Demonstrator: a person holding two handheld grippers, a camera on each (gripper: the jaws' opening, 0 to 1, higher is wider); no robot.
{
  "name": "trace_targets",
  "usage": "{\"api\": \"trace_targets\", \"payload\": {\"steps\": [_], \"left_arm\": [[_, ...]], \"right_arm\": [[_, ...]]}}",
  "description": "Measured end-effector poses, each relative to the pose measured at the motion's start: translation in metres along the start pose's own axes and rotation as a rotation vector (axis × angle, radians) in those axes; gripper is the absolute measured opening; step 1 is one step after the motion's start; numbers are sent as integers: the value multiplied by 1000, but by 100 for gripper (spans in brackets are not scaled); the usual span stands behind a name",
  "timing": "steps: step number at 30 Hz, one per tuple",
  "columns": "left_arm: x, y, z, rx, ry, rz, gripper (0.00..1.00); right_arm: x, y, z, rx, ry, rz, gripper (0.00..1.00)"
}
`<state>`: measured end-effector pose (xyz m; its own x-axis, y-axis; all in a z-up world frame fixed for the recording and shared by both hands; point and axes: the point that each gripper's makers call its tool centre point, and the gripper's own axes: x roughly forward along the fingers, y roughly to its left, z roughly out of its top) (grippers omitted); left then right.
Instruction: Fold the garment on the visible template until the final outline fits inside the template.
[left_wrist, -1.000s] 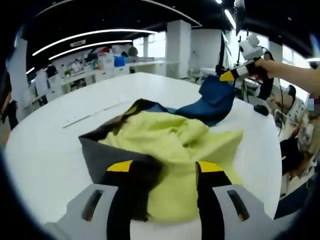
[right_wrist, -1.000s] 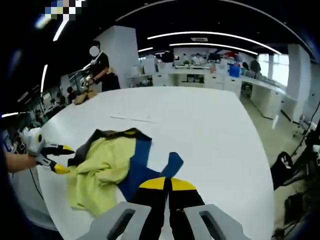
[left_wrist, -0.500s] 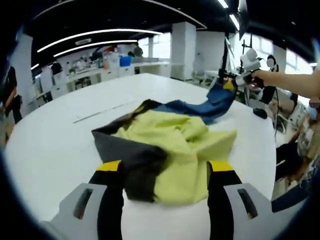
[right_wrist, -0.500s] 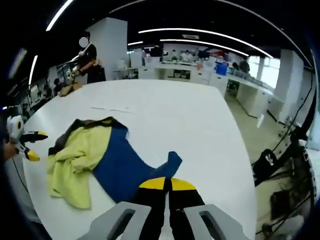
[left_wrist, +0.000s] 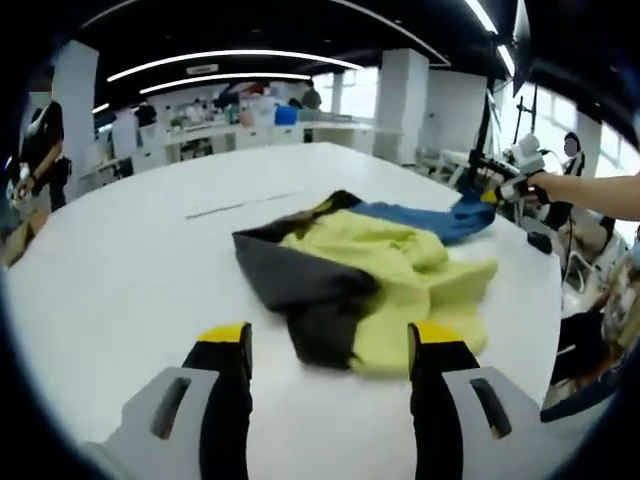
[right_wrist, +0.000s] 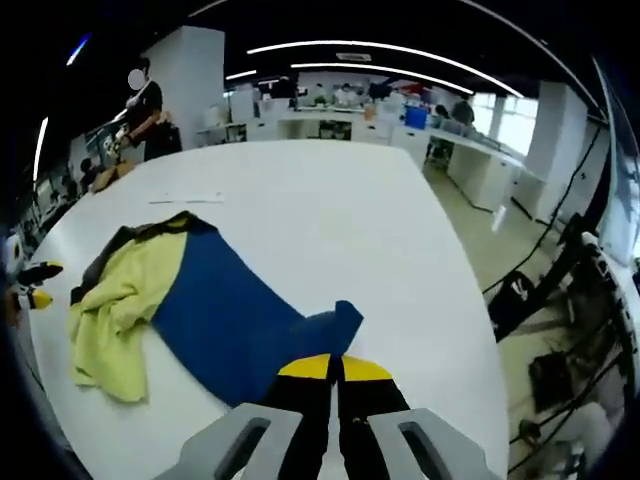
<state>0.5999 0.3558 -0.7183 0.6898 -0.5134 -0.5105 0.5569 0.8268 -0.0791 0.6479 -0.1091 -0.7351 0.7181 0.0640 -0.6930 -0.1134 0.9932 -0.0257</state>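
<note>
Left gripper view takes in the wide white worktop (left_wrist: 110, 270) running from the bottom of the frame to the office background at the top, and on it, at centre, the garment (left_wrist: 360, 265) lies crumpled: a yellow-green heap with a dark grey flap folded over its near left side and a blue part stretching toward the upper right. At the right edge a person's hand grips the right hand-held gripper (left_wrist: 487, 195), whose yellow tips meet the blue cloth's far end. A thin pale line (left_wrist: 240, 203), perhaps tape, lies on the worktop beyond the garment, upper left of centre; no writing or label can be read anywhere. At the bottom, the left hand-held gripper (left_wrist: 326, 340) stands with jaws spread wide, just short of the grey flap and touching nothing. In the right gripper view the blue part spreads flat across the centre left, the yellow heap bunched at far left, and the right hand-held gripper's jaws at bottom centre are pressed together on the blue cloth's near corner.
</note>
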Motion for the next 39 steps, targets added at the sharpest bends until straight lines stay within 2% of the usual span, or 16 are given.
{"api": "trace_targets", "payload": {"steps": [4,6,10,14,18,26,29,39], "left_arm": [[-2,2,-4,1,10,8,57],[-2,2,-5,-7,12,8,56],[-3,5,-5,-4,14,20,54],[-4,10,-3,2,7,30,54],[-3,17,-2,13,12,43,50],[5,30,-1,42,24,63,44],[9,38,-5,61,46,78,40],[26,49,-15,51,83,69,35]], "right_arm": [[3,-2,-5,4,13,-8,0],[5,-6,-12,11,52,-28,0],[1,-11,-15,12,56,-54,1],[-4,-14,-11,49,24,-34,14],[-9,-5,-6,60,2,-8,27],[-15,23,10,132,-79,108,52],[-22,39,14,119,-100,150,62],[-44,92,33,58,-180,281,92]]}}
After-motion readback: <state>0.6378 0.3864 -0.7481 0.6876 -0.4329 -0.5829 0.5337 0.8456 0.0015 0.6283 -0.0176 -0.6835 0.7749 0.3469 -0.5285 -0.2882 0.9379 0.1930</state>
